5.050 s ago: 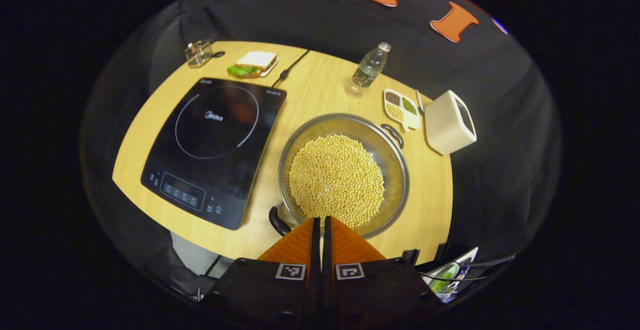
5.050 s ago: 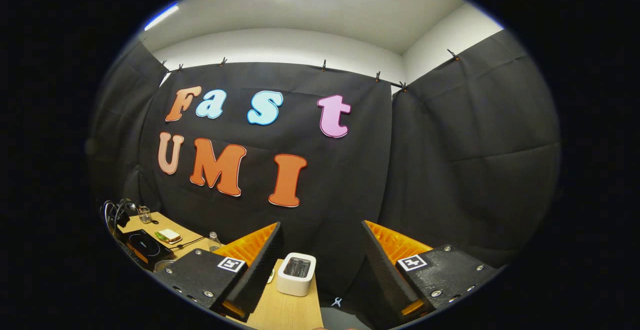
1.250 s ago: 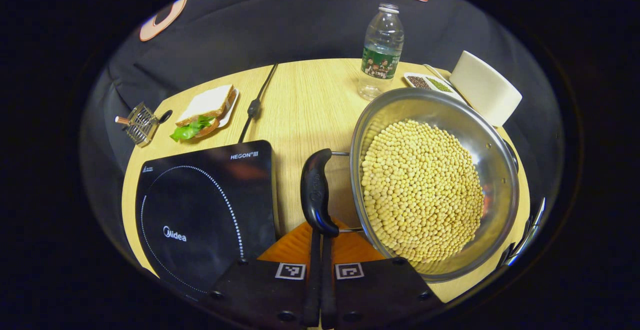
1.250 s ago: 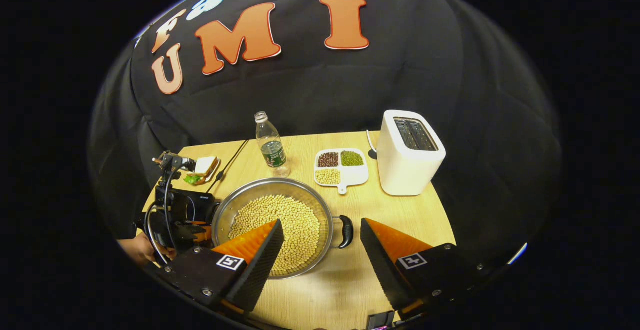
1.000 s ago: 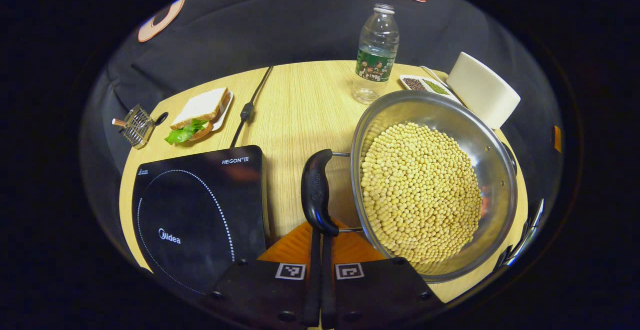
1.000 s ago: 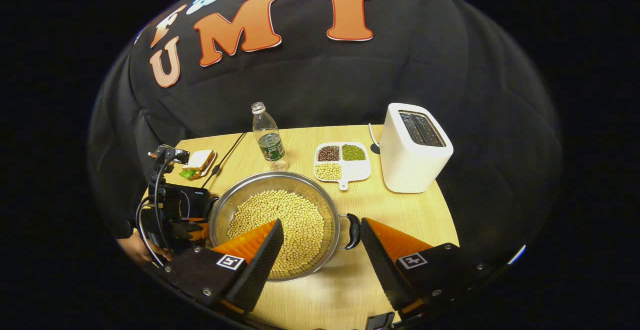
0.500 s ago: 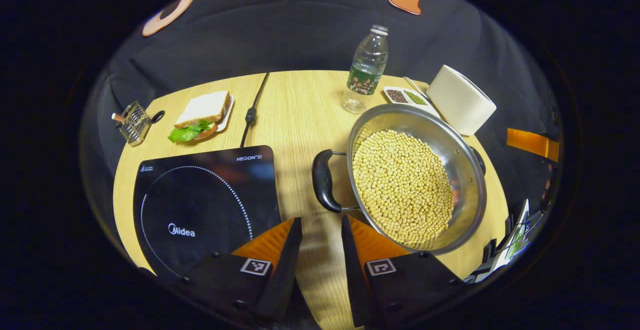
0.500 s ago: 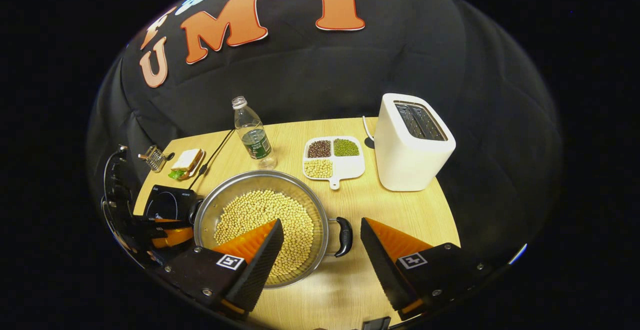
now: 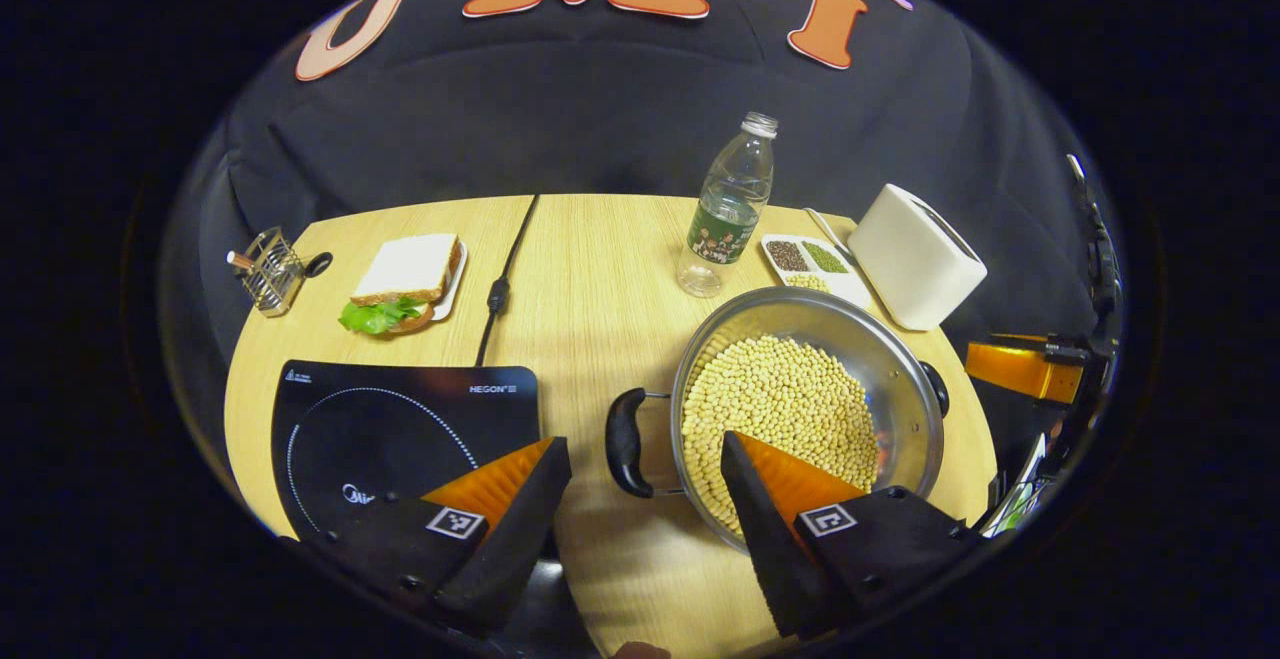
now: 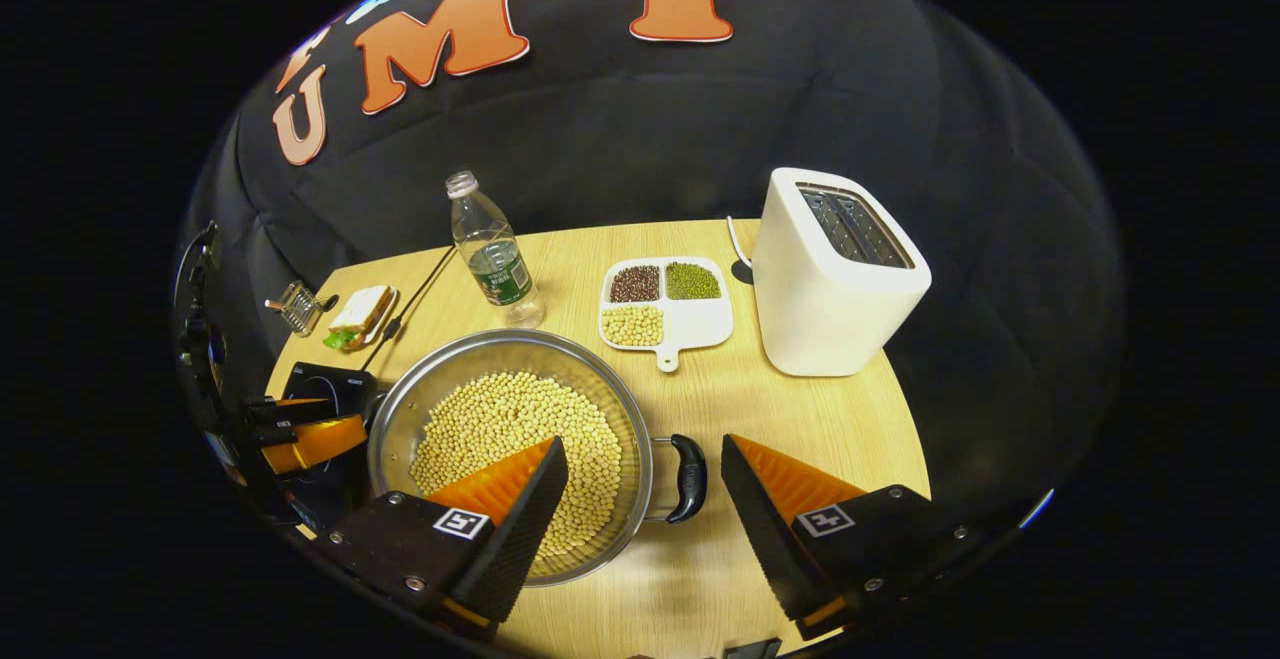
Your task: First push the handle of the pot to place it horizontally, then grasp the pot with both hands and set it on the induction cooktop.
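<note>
Here both tools, left tool (image 9: 640, 459) and right tool (image 10: 645, 464), hang spread above the wooden table (image 9: 590, 269) against black cloth.

Bean-filled pot (image 9: 905, 379) beside cooktop (image 9: 400, 419)

Sharp focus, overhead light, fisheye-bent edges

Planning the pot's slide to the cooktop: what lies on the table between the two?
In the left gripper view, bare table wood lies between the pot and the induction cooktop, apart from the pot's own left handle.
</note>
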Action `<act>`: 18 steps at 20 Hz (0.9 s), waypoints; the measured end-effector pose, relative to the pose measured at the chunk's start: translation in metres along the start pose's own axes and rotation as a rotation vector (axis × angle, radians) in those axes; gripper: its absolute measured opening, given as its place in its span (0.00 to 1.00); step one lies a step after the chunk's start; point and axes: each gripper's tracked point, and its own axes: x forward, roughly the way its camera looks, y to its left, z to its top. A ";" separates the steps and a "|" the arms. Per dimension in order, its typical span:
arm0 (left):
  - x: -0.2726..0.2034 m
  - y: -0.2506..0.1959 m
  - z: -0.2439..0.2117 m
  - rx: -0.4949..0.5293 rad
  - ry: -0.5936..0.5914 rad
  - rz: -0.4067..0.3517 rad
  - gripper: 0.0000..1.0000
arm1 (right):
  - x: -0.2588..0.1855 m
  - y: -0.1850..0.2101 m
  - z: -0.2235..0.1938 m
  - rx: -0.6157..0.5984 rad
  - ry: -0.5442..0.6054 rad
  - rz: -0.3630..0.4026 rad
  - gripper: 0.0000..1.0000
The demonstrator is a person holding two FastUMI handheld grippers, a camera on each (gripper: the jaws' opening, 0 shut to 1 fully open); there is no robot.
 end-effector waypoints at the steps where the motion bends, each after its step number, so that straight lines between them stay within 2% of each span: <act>1: 0.006 0.002 -0.001 -0.010 0.004 0.017 0.99 | 0.002 0.000 -0.001 0.001 0.006 -0.005 0.96; 3: 0.016 0.003 -0.005 -0.026 0.024 0.035 0.99 | 0.007 0.001 -0.005 -0.002 0.020 -0.011 0.96; 9: 0.037 -0.017 -0.019 -0.053 0.081 -0.002 0.98 | 0.030 -0.002 -0.020 -0.021 0.076 -0.045 0.96; 11: 0.041 -0.015 -0.021 -0.050 0.086 0.023 0.99 | 0.039 -0.006 -0.026 -0.017 0.098 -0.061 0.95; 12: 0.043 -0.014 -0.022 -0.051 0.087 0.031 0.94 | 0.043 -0.007 -0.030 -0.010 0.114 -0.069 0.94; 16: 0.049 -0.006 -0.030 -0.087 0.104 0.039 0.83 | 0.054 -0.010 -0.041 0.033 0.142 -0.083 0.91; 17: 0.051 -0.002 -0.032 -0.093 0.107 0.048 0.83 | 0.057 -0.013 -0.043 0.034 0.150 -0.093 0.90; 18: 0.054 0.001 -0.033 -0.093 0.106 0.057 0.87 | 0.059 -0.016 -0.046 0.032 0.156 -0.108 0.89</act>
